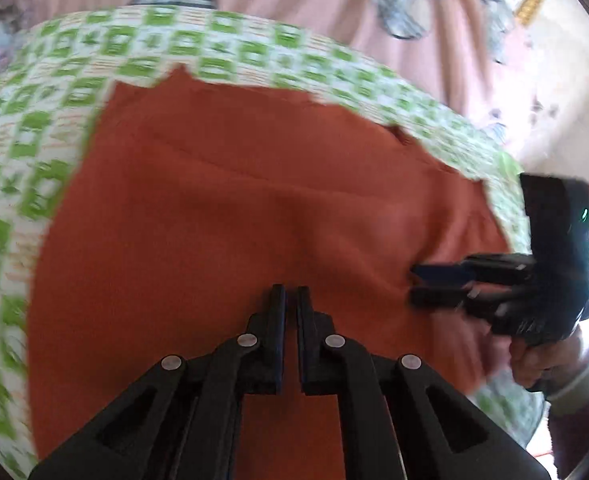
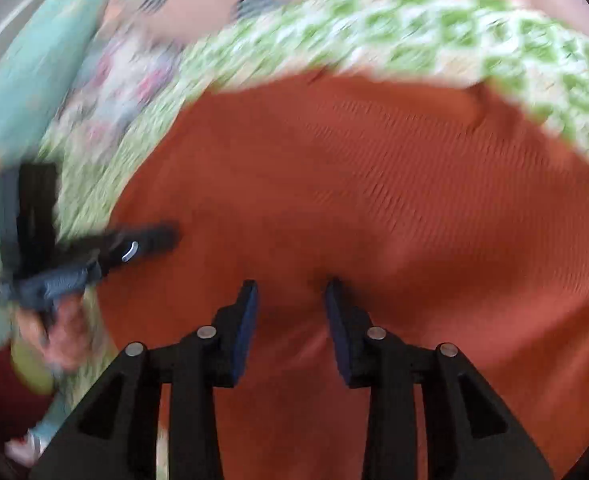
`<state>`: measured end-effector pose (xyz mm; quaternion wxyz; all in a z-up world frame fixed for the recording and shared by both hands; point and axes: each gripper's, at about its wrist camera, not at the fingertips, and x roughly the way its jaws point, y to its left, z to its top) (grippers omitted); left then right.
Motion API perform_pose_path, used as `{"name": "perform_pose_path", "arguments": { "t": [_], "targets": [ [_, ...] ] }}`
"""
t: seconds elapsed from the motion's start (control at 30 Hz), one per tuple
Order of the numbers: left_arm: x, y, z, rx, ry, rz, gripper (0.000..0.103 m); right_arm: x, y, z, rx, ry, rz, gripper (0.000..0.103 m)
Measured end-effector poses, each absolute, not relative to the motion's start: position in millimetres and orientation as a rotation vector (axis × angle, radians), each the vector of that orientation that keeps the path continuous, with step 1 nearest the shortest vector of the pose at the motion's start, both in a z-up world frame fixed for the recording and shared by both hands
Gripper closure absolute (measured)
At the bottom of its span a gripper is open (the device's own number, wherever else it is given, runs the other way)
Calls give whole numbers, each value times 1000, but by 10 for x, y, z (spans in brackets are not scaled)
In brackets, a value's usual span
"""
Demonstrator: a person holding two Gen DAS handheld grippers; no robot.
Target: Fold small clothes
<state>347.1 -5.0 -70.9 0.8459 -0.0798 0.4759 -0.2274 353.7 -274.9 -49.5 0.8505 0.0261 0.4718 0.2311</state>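
The garment (image 1: 254, 208) lies spread flat on the patterned cover (image 1: 54, 128), which shows beyond it on the far side and to both sides. My left gripper (image 1: 291, 294) stands over the garment's near middle. My right gripper (image 1: 426, 284) reaches in from the right over the garment's right part, with my right hand (image 1: 542, 356) behind it. In the right wrist view, my right gripper (image 2: 291, 286) is above the garment and my left gripper (image 2: 162, 236) enters from the left at its left edge. A draped cloth (image 1: 294, 8) lies behind the cover.
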Motion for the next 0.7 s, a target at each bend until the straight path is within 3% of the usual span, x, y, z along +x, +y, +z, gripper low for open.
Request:
{"name": "perform_pose_path", "arguments": {
  "t": [0.1, 0.13, 0.17, 0.3, 0.43, 0.6, 0.7],
  "targets": [
    [3761, 212, -706, -217, 986, -427, 102, 3926, -3134, -488, 156, 915, 253, 75],
    [3866, 328, -691, -214, 964, -382, 102, 3977, -3261, -496, 208, 900, 208, 87],
    [3930, 404, -685, -191, 948, -319, 102, 3987, -3376, -489, 264, 886, 182, 89],
    [4172, 679, -748, -290, 956, -308, 101, 3594, -3611, -360, 331, 818, 142, 84],
    [3959, 668, -633, -260, 930, -257, 102, 2902, -3790, -386, 344, 835, 231, 64],
    [3266, 687, -584, -228, 934, -274, 101, 2039, -4531, -497, 348, 789, 6, 66],
    [2748, 832, -549, -288, 927, -291, 95, 1699, -4890, -476, 382, 780, -171, 58]
  ]
}}
